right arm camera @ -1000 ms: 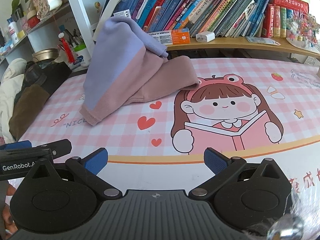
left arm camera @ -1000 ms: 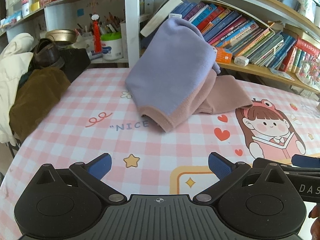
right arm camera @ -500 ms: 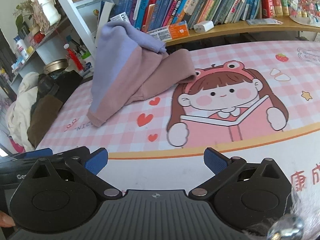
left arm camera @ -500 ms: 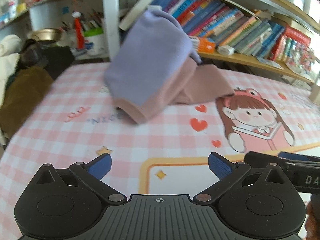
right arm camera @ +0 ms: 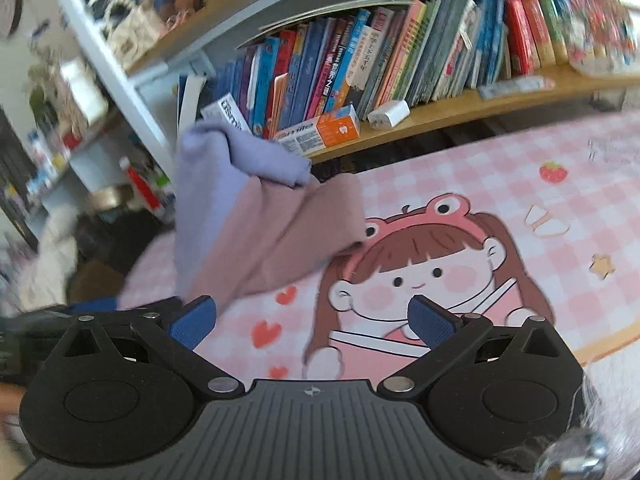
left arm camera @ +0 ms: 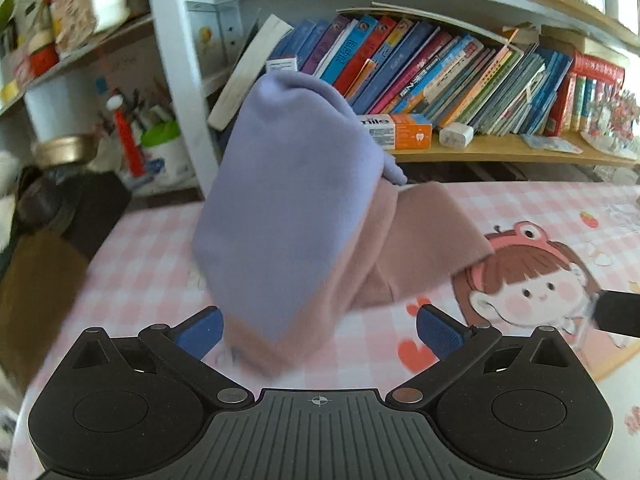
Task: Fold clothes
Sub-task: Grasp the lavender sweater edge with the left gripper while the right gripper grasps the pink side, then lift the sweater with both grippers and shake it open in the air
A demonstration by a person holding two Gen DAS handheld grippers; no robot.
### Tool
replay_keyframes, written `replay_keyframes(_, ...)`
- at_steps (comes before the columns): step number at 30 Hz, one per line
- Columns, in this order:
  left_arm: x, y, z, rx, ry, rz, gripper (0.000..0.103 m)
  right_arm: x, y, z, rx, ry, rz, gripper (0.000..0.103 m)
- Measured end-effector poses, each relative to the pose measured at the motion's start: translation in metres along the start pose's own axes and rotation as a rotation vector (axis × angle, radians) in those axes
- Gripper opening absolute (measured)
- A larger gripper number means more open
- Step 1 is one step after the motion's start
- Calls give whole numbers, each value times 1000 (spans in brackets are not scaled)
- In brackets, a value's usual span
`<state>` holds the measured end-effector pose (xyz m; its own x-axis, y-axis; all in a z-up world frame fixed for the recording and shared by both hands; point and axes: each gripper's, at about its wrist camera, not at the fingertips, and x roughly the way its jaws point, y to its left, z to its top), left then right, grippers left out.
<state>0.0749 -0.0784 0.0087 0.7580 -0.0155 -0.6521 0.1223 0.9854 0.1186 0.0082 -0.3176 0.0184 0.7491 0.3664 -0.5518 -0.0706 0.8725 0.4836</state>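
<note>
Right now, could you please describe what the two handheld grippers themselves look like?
Both match: the left gripper and right gripper have matte black ribbed bodies bearing a small crosshair mark, round discs on each side, silver pivot screws, black linkage arms and blue textured fingertips.

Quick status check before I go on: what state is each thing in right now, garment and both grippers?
Purple and pink garment: crumpled in a heap on the table, unfolded, held by neither gripper.
Left gripper: jaws open, empty, close to the garment's near edge.
Right gripper: jaws open, empty.
Toothpaste box: lying on the shelf.
</note>
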Motion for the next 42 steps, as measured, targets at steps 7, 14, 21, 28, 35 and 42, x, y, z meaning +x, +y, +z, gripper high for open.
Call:
replay_keyframes(7,60,-11,10,75,31,100,102,-6,-14,-5,120,71,37,100)
replay_keyframes(14,88,-5,9,84,50,126,42,-18,-25,-19,157,98,-1,100)
replay_keyframes(21,35,-11,13,48,-12,-4,8,-24,-36,-24,198,88,-4,100)
replay_keyframes(28,-58,-69,-28,216,-38,-292,12,-34,-31,-15,191,39,81,100)
replay_keyframes(35,-97,-110,-80,432,-24,-428,33,-27,-19,-19,124,107,106,91)
replay_keyframes(42,-125,-57,-94,267,-5,-391,58,-16,1,-33,-11,209,117,81)
